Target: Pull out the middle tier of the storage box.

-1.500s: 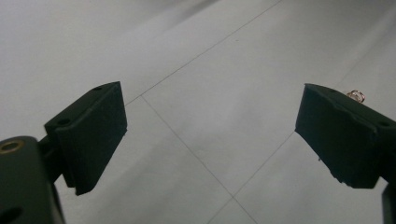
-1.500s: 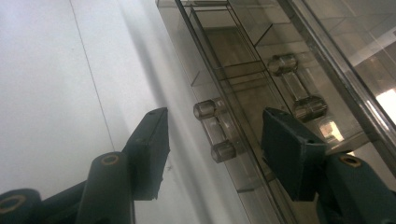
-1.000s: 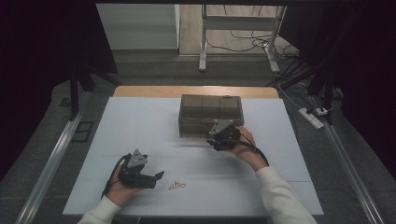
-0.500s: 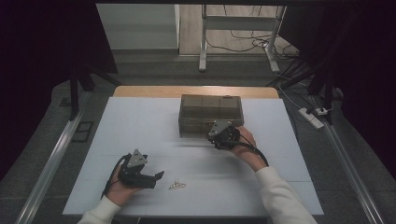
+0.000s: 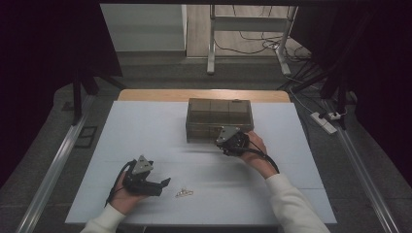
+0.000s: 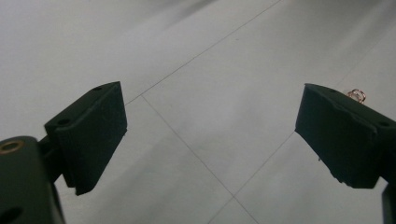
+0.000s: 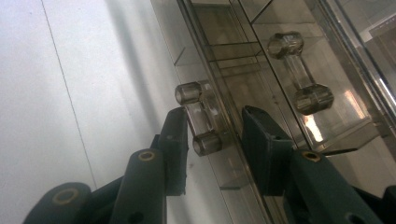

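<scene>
Jaws of the left gripper (image 5: 163,184) stand spread wide with nothing between them, low over the pale grey table (image 5: 145,126) near its front edge, held in the person's left hand (image 5: 127,194). Just to the right of that gripper lies a small pinkish wire clip (image 5: 184,193) flat on the table. Further right and back stands a smoky transparent plastic drawer box (image 5: 218,118). The right gripper (image 7: 212,135) is at its front, its jaws having just been closing around the lower clear dumbbell-shaped drawer handle (image 7: 198,119); the left jaw touches the handle, the right one sits just beside it.
</scene>
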Tool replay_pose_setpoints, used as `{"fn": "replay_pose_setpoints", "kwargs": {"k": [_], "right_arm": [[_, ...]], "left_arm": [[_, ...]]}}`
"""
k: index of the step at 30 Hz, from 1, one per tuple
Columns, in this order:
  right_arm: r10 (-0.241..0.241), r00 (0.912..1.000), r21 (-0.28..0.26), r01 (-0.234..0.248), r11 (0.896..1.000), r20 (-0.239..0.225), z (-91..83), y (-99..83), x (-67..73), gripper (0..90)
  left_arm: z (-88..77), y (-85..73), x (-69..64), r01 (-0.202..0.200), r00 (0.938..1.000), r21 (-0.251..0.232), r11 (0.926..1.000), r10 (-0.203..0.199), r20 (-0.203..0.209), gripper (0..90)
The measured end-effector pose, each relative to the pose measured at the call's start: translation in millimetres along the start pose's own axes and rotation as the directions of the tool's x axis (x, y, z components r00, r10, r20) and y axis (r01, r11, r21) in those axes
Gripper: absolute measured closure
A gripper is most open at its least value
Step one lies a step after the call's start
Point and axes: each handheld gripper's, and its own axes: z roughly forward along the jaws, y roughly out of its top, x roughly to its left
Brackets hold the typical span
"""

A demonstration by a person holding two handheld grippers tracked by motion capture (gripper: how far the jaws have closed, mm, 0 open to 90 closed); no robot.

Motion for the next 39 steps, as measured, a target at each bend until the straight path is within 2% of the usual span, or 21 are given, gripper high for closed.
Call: {"fn": "replay_pose_setpoints", "kwargs": {"k": [39], "right_arm": [[-0.009, 0.9999, 0.017, 0.009, 1.0, -0.006, -5.8, 1.8, 7.4, 62.2]], "left_arm": [[-0.8, -0.3, 0.3, -0.002, 1.0, 0.0, 1.0, 0.002, -0.001, 8.9]]}}
